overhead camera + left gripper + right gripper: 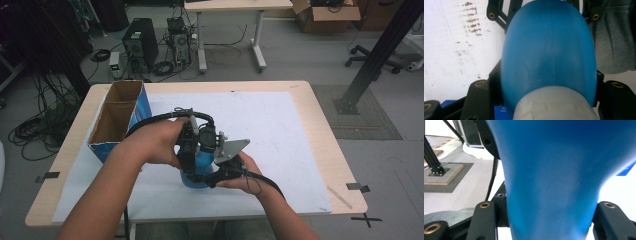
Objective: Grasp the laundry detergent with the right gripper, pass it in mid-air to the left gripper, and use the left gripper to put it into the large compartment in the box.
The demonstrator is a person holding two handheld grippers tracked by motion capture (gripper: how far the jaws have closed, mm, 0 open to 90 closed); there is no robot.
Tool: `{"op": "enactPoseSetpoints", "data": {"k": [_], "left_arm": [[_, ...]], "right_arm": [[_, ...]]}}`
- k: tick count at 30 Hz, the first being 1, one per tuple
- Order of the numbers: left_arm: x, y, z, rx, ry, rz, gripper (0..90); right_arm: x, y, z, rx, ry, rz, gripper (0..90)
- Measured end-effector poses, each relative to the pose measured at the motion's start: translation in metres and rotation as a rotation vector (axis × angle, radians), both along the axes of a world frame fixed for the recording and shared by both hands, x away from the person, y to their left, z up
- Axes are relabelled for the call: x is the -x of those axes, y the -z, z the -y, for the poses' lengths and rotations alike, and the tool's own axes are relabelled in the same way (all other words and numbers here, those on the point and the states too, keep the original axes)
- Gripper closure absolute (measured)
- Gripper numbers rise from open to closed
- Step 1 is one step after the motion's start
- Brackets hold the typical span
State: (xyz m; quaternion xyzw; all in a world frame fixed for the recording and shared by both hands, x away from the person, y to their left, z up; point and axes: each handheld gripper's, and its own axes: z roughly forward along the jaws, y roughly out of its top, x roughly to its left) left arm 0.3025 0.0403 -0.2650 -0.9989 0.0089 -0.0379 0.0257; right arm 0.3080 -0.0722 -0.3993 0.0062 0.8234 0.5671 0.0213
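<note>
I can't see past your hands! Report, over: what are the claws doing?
Left claw and right claw both shut on blue bottle. Bottle over white mat. Open cardboard box off to the left, nothing blocking.

The blue bottle looks like smooth plastic with a soft sheen, its cap pale and duller. The black gripper arms look matt plastic with brass-coloured fittings. A matt white sheet covers the pale wood table. The far-left box is brown cardboard, printed blue outside.
</note>
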Motion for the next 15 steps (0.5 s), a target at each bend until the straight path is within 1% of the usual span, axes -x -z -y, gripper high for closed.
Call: {"op": "enactPoseSetpoints", "data": {"k": [3,4,6,7,9,12,15], "left_arm": [[0.0002,-0.0009,0.0011,0.000,0.001,0.004,39.3],[0.0003,-0.0023,0.0020,-0.002,0.006,0.009,39.3],[-0.0004,-0.0036,0.0021,-0.002,0.003,0.012,39.3],[-0.0009,-0.0045,0.0023,-0.006,0.004,0.012,39.3],[-0.0012,-0.0051,0.0024,-0.004,0.005,0.016,39.3],[-0.0014,-0.0061,0.0023,-0.004,0.002,0.015,39.3],[-0.0014,-0.0061,0.0018,-0.003,0.001,0.017,39.3]], "right_arm": [[0.0007,-0.0012,0.0001,-0.007,0.004,-0.011,43.0],[0.0008,-0.0016,0.0003,-0.010,0.003,-0.016,40.1],[0.0010,-0.0022,-0.0002,-0.019,0.010,0.007,37.5],[0.0011,-0.0026,-0.0003,-0.021,0.010,0.001,36.2],[0.0011,-0.0032,-0.0004,-0.025,0.015,0.003,33.8],[0.0012,-0.0036,0.0002,-0.033,0.018,0.003,32.2],[0.0017,-0.0033,0.0007,-0.039,0.023,-0.008,28.4]]}}
